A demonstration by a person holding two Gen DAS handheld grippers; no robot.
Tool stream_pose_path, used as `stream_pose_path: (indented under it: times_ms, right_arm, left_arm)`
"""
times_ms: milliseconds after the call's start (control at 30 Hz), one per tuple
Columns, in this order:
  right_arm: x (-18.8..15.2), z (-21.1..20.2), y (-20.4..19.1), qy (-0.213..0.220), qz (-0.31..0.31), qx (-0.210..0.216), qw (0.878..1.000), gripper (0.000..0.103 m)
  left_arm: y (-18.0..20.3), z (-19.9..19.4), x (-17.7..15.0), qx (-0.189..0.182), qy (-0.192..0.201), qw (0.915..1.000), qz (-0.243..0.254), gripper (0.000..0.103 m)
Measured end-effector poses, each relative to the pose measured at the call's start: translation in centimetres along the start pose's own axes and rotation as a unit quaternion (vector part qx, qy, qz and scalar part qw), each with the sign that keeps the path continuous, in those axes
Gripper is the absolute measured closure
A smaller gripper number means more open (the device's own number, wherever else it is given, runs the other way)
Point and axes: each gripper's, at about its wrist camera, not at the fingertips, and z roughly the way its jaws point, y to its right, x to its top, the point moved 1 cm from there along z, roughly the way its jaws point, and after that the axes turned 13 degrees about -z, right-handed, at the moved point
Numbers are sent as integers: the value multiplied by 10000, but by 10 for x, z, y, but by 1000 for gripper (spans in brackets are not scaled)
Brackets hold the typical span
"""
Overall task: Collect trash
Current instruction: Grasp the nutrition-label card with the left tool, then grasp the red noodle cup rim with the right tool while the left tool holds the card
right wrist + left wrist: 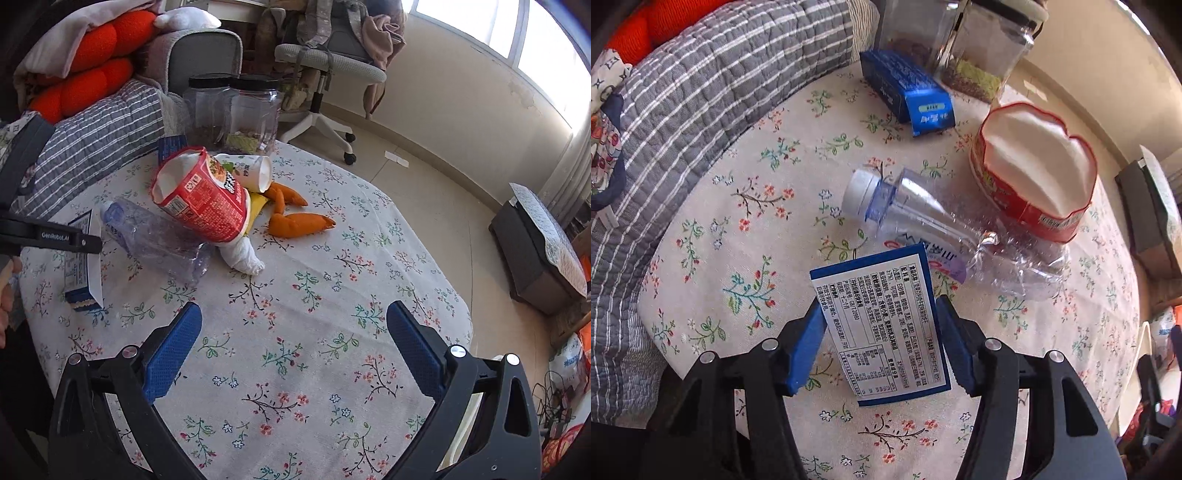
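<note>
Floral tablecloth [295,332]: one bottle [942,236], two jars [236,110]; left tongs [881,332] pinch packet [882,325], right tongs [293,332] agape, empty.

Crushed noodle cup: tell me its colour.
Red outside, white inside noodle cup; best seen in the right wrist view.

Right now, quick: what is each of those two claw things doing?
Left gripper: closed on the blue-and-white snack packet, lifted off the table.
Right gripper: open, empty, above the floral tablecloth.

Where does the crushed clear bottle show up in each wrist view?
Left wrist: bottle lies at centre, just beyond the packet between the fingers.
Right wrist: bottle lies left of centre.
Shared landmark: the red noodle cup beside it.
</note>
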Motion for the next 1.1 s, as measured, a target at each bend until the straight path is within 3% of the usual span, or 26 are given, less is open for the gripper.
stream_pose_path:
  times_ms: [133, 233, 433, 633, 967, 1000, 1033, 1100]
  right_arm:
    - [30, 14, -11, -68, -4, 309, 9995, 7]
    - [60, 22, -21, 24, 14, 450, 9990, 7]
    - [93, 56, -54, -259, -884, 372, 9951, 7]
    - [106, 83, -63, -366, -1422, 425, 9883, 7]
    - [125, 127, -73, -569, -1853, 496, 9798, 7]
    - [125, 130, -72, -554, -1811, 563, 9803, 8]
    - [126, 132, -70, -547, -1696, 699, 9815, 18]
    - [127, 132, -61, -480, -1311, 957, 9856, 26]
  left_arm:
    - [4, -44, 21, -472, 446, 9979, 29, 44]
    - [16, -74, 38, -627, 855, 9942, 192, 44]
    - [18, -104, 67, -908, 1517, 9839, 263, 44]
    - [0, -96, 77, -1263, 1177, 9850, -9, 44]
    - [-11, -89, 87, -1455, 1054, 9835, -226, 44]
    - [-11, -88, 88, -1447, 1044, 9836, -245, 44]
    - [-12, -86, 90, -1447, 1033, 9837, -265, 44]
    - [-13, -84, 91, -1438, 1012, 9840, -287, 44]
